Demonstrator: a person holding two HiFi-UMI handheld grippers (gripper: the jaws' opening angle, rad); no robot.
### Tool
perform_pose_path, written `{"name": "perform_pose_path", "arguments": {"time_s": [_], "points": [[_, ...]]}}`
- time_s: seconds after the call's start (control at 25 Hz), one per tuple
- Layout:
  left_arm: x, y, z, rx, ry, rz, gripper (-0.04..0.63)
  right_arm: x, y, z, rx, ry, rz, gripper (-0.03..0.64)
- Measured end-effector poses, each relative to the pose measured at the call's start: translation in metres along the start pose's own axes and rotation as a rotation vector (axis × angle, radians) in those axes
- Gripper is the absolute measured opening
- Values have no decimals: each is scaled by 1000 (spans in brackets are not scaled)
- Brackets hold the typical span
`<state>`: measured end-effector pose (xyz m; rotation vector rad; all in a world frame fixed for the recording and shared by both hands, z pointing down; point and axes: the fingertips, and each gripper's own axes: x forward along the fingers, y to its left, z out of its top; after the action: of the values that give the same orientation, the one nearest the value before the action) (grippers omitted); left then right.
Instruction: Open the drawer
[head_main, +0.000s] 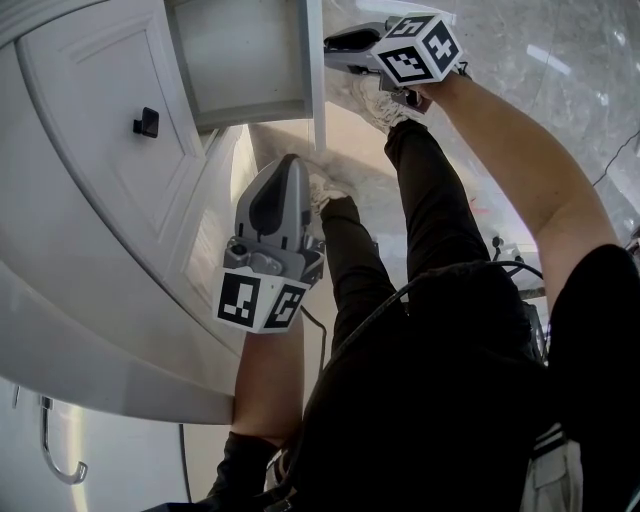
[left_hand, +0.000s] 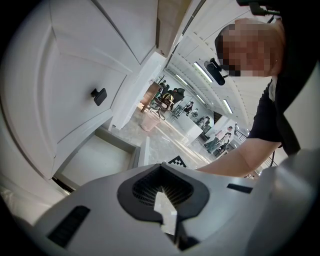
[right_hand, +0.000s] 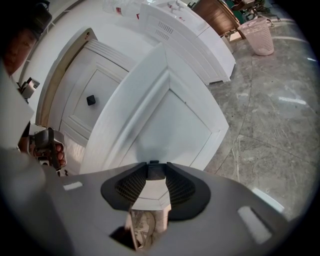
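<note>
While the white cabinet's closed panel (head_main: 100, 160), with its small black knob (head_main: 147, 122), sits untouched at the far left, the left gripper (head_main: 288, 168) hangs low near the person's leg. Its jaws are closed tip to tip on nothing, and it is well apart from the work.

Further right, the drawer (head_main: 250, 60) stands pulled well out of the cabinet, its bare white inside showing. I would judge the opening mostly done.

At its front panel (right_hand: 170, 115) the right gripper (head_main: 338, 44) has its jaws clamped on the drawer knob (right_hand: 151, 169), a small dark stub caught between the pads.

To finish well, the pull should run straight back along the drawer's own line of travel, with the wrist level. A sideways or twisting tug on so small a knob would likely let it slip from the pads or rack the box in its runners.

Slowing near the end of travel seems wise, so that the drawer does not slam its stop or drop free. The person's shoe (head_main: 375, 100) lies just below the front, so the feet need to stay clear.
</note>
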<state>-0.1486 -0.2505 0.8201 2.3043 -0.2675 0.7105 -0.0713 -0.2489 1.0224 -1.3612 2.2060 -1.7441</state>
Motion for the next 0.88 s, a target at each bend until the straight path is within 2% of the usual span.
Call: {"name": "perform_pose_path", "arguments": {"time_s": [0.88], "points": [[0, -3, -1, 4, 3, -7, -9, -20, -7, -11, 12, 0, -9, 121]]}}
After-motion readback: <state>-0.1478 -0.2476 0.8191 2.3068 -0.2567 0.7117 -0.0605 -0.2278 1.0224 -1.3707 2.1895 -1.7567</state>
